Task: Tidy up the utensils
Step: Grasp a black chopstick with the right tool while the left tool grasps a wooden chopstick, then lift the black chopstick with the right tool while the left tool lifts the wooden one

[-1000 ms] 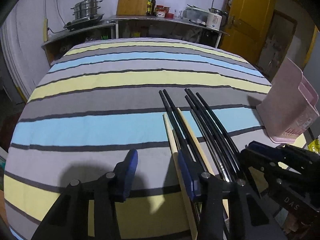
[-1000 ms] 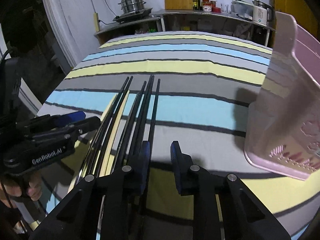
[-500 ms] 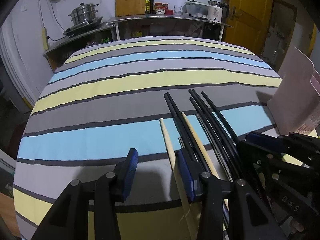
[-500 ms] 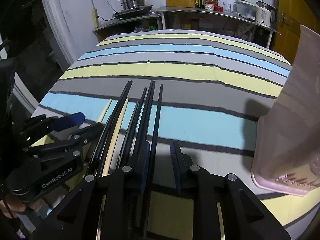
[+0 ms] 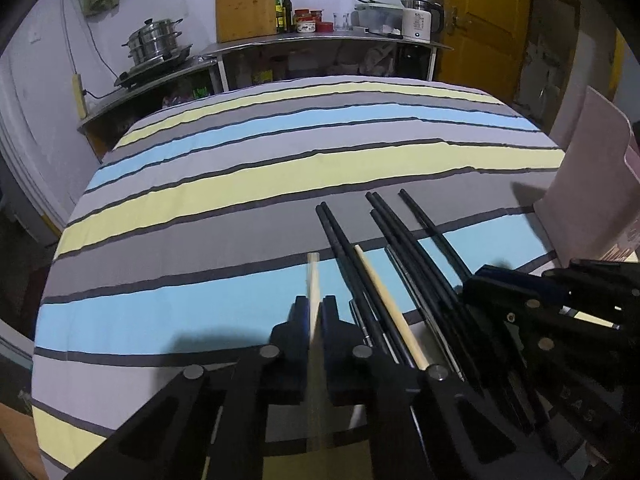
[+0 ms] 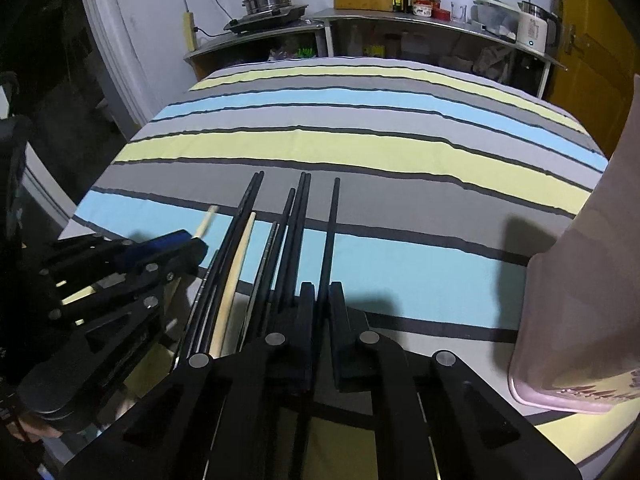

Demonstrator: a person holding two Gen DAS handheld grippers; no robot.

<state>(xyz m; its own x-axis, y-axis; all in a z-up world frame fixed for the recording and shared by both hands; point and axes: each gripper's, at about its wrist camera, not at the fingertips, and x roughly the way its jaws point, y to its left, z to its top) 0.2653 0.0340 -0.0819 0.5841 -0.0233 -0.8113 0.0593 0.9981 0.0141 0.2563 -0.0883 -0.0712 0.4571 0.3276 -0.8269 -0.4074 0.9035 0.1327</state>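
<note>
Several black chopsticks (image 5: 404, 240) and a pale wooden chopstick (image 5: 384, 300) lie side by side on the striped tablecloth (image 5: 240, 184). My left gripper (image 5: 315, 308) is shut on another pale wooden chopstick (image 5: 313, 276), which points away between its fingers. My right gripper (image 6: 321, 292) is shut on the rightmost black chopstick (image 6: 332, 224). The left gripper also shows in the right wrist view (image 6: 176, 248) at the left, and the right gripper shows in the left wrist view (image 5: 520, 292) at the right.
A pink plastic utensil holder (image 5: 592, 184) stands at the table's right side and also shows in the right wrist view (image 6: 592, 288). Behind the table is a metal counter (image 5: 320, 40) with a steamer pot (image 5: 154, 46), cutting board, bottles and kettle. A yellow door (image 5: 484, 20) is at the back right.
Both grippers have closed: the left on the leftmost wooden chopstick, the right on the rightmost black chopstick. Both views have pulled back slightly.
</note>
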